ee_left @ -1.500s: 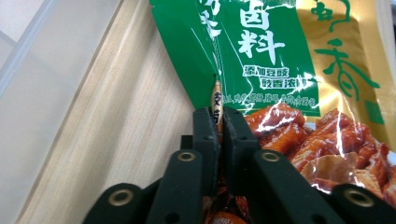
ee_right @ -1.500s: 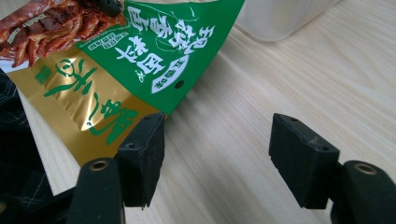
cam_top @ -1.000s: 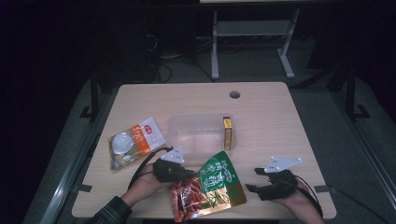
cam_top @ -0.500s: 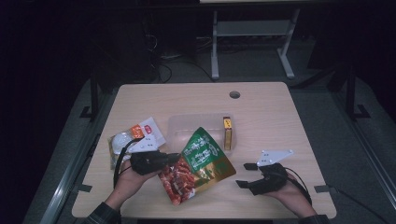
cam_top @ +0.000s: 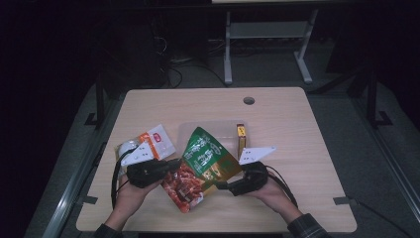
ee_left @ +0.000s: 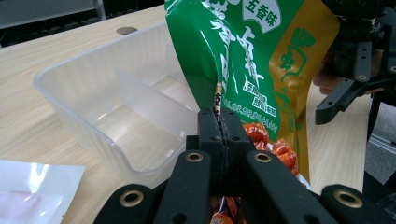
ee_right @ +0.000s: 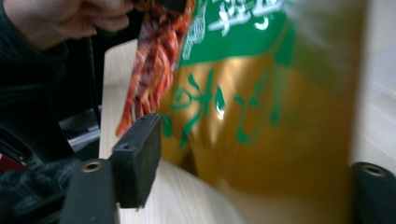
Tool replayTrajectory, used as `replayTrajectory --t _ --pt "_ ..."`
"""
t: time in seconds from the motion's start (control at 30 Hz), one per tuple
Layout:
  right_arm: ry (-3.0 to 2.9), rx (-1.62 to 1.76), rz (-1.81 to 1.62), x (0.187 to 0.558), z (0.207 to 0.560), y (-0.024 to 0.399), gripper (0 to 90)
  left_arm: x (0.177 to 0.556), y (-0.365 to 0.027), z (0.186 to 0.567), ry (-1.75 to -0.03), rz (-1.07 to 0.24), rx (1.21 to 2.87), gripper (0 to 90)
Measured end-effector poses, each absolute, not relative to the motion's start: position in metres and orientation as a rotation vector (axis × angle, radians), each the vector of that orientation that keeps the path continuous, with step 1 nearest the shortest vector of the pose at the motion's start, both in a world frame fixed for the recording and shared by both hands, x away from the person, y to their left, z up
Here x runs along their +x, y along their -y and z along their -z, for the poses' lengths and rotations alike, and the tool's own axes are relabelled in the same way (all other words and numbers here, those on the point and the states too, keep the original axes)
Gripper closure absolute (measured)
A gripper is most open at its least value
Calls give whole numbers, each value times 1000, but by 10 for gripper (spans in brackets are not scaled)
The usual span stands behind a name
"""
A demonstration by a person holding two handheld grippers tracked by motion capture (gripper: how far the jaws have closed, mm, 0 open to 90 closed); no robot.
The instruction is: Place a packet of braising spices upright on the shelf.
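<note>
Lifted since the earlier frames, the green snack bag (cam_top: 205,166) now hangs tilted above the counter (cam_top: 297,129), at the near edge of the clear tray (cam_top: 184,130). Left gripper (cam_top: 171,166): jaws clamped on the bag's edge. Right gripper (cam_top: 224,186): jaws parted and just been closing around the bag's right side. Step in hand, apparently: carrying the bag to the tray; next, steady it over a compartment.

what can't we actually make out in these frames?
- Right gripper fingers: in the high view the snack bag covers their tips; the right gripper view is blurred, so contact is unclear.
- Bag's top: cut off by the upper edge in the left gripper view.
- White packet: print too small in the high view.
- Clear tray: the bag hides its far side in the left gripper view.
</note>
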State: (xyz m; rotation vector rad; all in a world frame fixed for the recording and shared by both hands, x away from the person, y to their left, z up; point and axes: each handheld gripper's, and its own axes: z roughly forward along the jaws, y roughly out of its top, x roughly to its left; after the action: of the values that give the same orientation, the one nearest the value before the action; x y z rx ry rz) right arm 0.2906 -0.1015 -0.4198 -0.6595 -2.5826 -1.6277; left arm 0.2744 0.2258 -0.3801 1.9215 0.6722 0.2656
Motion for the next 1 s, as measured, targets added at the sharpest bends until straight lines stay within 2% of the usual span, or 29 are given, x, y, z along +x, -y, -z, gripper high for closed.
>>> replayTrajectory --t 0.13,0.33,0.4,0.6,1.0 --pt "2521 -655 1667 295 419 95 399 274 -228 381 -682 -271 1914 897" --pt "2440 -675 1710 300 422 90 559 275 -230 382 -688 -279 1896 897" --pt "2419 -683 1711 301 422 88 581 275 -231 382 -695 -281 1890 897" --pt "2395 -688 1768 302 420 89 810 275 -231 382 -694 -271 1873 897" --pt "2435 -696 1730 303 413 90 886 269 -232 386 -671 -260 1884 891"
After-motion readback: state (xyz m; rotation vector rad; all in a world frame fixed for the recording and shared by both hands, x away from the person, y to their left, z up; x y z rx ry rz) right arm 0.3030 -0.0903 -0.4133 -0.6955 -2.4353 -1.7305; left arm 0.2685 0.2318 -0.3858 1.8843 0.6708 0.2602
